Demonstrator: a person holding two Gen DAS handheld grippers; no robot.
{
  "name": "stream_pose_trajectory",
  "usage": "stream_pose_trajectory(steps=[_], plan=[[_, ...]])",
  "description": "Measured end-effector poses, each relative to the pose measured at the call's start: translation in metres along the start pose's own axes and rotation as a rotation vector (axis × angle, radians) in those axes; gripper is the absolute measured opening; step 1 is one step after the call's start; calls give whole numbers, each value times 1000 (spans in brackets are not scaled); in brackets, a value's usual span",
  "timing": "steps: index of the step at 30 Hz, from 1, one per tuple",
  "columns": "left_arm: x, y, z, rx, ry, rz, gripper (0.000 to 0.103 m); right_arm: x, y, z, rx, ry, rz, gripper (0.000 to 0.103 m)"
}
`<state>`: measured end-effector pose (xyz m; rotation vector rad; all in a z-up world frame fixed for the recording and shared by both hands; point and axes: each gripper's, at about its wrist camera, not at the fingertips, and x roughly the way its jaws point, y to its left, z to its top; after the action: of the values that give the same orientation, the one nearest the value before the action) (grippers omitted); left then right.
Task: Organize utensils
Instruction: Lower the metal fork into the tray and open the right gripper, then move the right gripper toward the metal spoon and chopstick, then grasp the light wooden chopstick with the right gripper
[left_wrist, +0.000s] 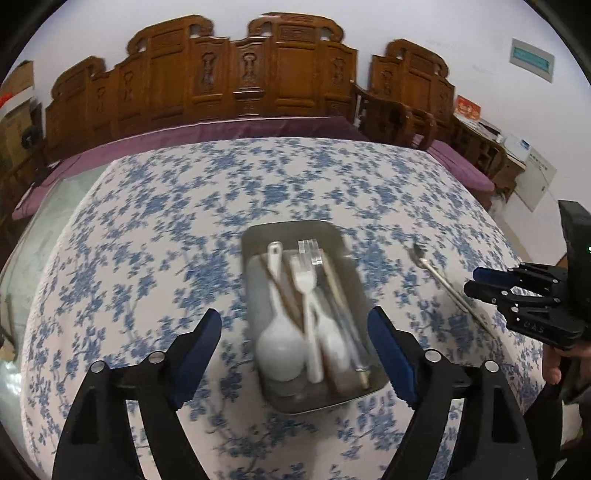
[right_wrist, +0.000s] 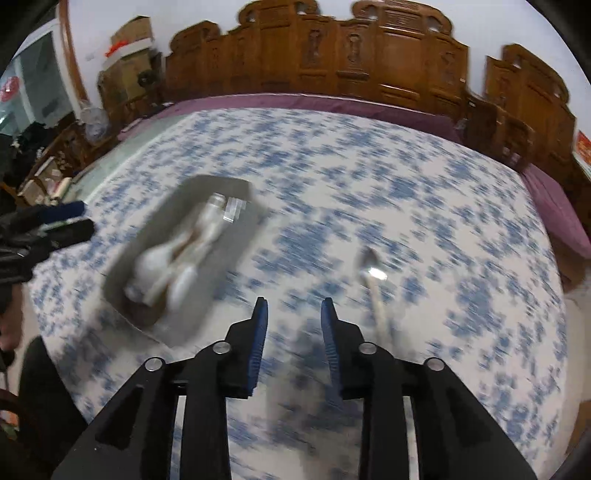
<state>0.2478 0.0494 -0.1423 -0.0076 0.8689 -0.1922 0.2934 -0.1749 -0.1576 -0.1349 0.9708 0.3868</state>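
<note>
My left tongs (left_wrist: 295, 354) stand wide apart and empty, with the near end of the metal tray (left_wrist: 255, 291) between them at twelve o'clock. My right tongs (right_wrist: 293, 332) are partly apart with nothing between the pads, over bare floral tablecloth (right_wrist: 369, 177). The tray already holds white spoons (left_wrist: 280, 343), a white fork (left_wrist: 304, 280), chopsticks (left_wrist: 280, 291) and a clear piece (left_wrist: 312, 251). One metal spoon (right_wrist: 371, 273) lies outside it, at one o'clock from the right tongs, well apart from the tray. I judge this the last pickup. The next move calls for centring the right tongs across the spoon's handle and closing low against the cloth.
</note>
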Motion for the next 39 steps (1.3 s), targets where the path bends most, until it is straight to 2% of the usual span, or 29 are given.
stream_pose_trajectory(steps=[2, 8, 9, 12, 15, 21, 26, 31, 33, 34, 39], plan=[[3, -9, 2, 11, 3, -14, 84, 3, -19, -7, 16, 18, -21, 33], [11, -36, 6, 31, 8, -38, 86, 22, -52, -22, 35, 76, -51, 33], [13, -40, 6, 35, 11, -41, 86, 26, -55, -24, 37, 85, -49, 32], [18, -50, 4, 46, 23, -46, 86, 38, -61, -28, 42, 117, -37, 23], [21, -58, 2, 59, 33, -50, 86, 49, -63, -33, 51, 143, -10, 21], [24, -67, -2, 72, 48, -53, 86, 63, -63, -32, 55, 171, -8, 17], [25, -72, -3, 78, 53, -52, 86, 66, -66, -32, 29, 178, -61, 14], [29, -80, -3, 85, 62, -57, 86, 63, -68, -38, 2, 176, -77, 13], [30, -85, -3, 87, 65, -60, 86, 61, -68, -40, -7, 176, -78, 6], [32, -89, -2, 90, 68, -61, 86, 59, -68, -42, -9, 176, -85, 6], [42, -109, 0, 103, 78, -71, 86, 38, -79, -57, 56, 133, -75, 6]])
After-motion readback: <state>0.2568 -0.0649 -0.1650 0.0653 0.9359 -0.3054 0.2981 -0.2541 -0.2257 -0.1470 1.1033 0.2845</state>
